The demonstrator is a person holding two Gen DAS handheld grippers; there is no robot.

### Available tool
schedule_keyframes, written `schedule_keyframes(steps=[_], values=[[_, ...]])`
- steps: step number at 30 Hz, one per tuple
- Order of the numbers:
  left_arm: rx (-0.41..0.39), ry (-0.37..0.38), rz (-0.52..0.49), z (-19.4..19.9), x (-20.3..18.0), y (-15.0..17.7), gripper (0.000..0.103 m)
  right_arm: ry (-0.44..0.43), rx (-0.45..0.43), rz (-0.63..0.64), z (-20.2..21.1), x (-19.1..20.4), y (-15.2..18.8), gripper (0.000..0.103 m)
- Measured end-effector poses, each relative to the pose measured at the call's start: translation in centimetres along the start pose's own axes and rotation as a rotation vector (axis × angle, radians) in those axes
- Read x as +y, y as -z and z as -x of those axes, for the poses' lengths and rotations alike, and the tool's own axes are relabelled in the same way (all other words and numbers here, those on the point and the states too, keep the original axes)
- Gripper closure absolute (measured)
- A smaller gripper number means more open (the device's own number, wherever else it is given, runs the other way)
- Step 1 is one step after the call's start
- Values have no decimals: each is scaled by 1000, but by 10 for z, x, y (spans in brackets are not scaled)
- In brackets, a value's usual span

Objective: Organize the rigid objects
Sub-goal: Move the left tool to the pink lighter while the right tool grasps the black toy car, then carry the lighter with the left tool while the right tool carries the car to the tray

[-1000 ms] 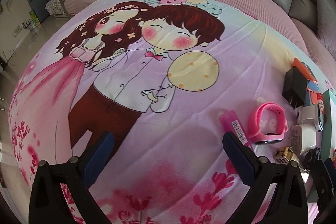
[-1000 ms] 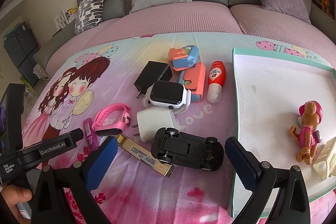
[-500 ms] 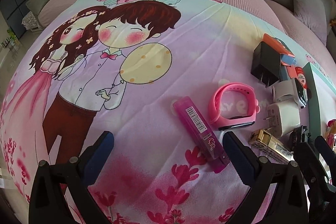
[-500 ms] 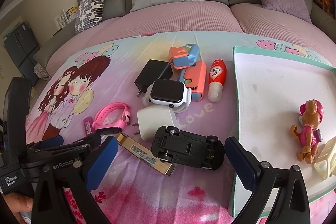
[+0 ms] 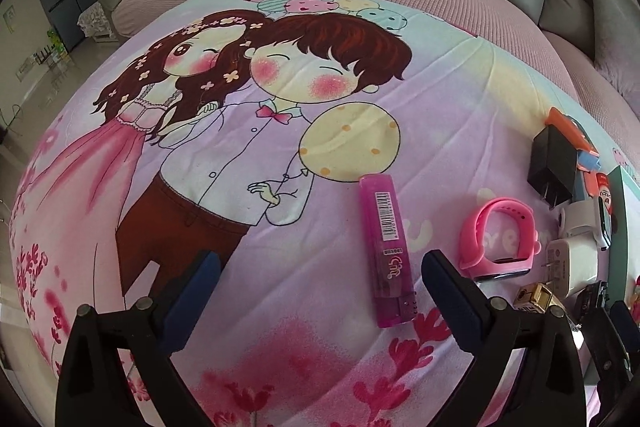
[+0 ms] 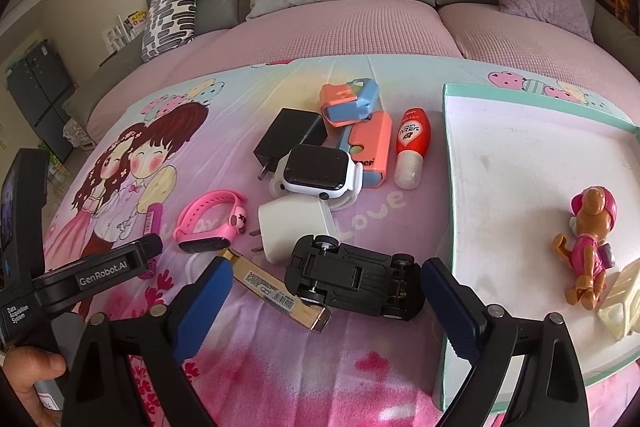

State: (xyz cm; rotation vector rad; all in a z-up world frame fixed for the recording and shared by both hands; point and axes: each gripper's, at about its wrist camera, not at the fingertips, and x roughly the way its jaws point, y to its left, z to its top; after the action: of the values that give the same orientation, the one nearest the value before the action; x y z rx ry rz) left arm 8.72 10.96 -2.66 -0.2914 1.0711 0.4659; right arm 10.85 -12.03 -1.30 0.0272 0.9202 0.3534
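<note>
Organizing here most likely means moving the loose things from the printed blanket [image 6: 248,355] into the white tray [image 6: 520,187], which lies at 3 o'clock in the right wrist view and already holds a toy dog [image 6: 592,247]. Largest of the loose pile is the black toy car [image 6: 356,279], lying upside down directly ahead of the right gripper [image 6: 326,301], whose jaws are spread wide and hold nothing. To take it well, I would close across its narrow sides, not on the wheels, and keep clear of the gold lighter [image 6: 276,295] that touches it at 9 o'clock. The white charger [image 6: 292,231] sits just behind, at 12 o'clock. The left gripper [image 5: 320,287] is also spread and empty; the pink lighter [image 5: 386,247] lies between its fingers, closer to the right one, at about 1 o'clock. It is slim and smooth, so the gripper should center on it first, then pinch the long flat sides. The pink watch band [image 5: 498,237] waits at 2 o'clock.
</note>
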Motion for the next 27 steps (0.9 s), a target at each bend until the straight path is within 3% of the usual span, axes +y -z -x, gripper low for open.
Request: schedule_keyframes(steps=[2,5,9,11,16,17,19,27], values=[[4,17,-24,-3,-6,0,21,12,-2,0,0,-1,-1,15],[-13,11,-55,-2,-12,0,28,41,1,24,-2,2,0,17],[-27,40,-66,1,-15,-1,53,102,8,91,-8,11,1,20],[-29,47,-75,2,-16,0,60,124,10,102,-10,12,2,38],[-31,65,-63,3,-14,-1,78,73,10,20,-7,-2,1,42],[-32,69,-57,3,-13,-2,81,68,2,19,-6,-2,1,52],[-35,76,-50,4,-11,-2,83,64,-22,24,0,0,-1,62],[-51,143,-24,10,-9,-4,83,38,-67,-52,12,-13,-6,63]])
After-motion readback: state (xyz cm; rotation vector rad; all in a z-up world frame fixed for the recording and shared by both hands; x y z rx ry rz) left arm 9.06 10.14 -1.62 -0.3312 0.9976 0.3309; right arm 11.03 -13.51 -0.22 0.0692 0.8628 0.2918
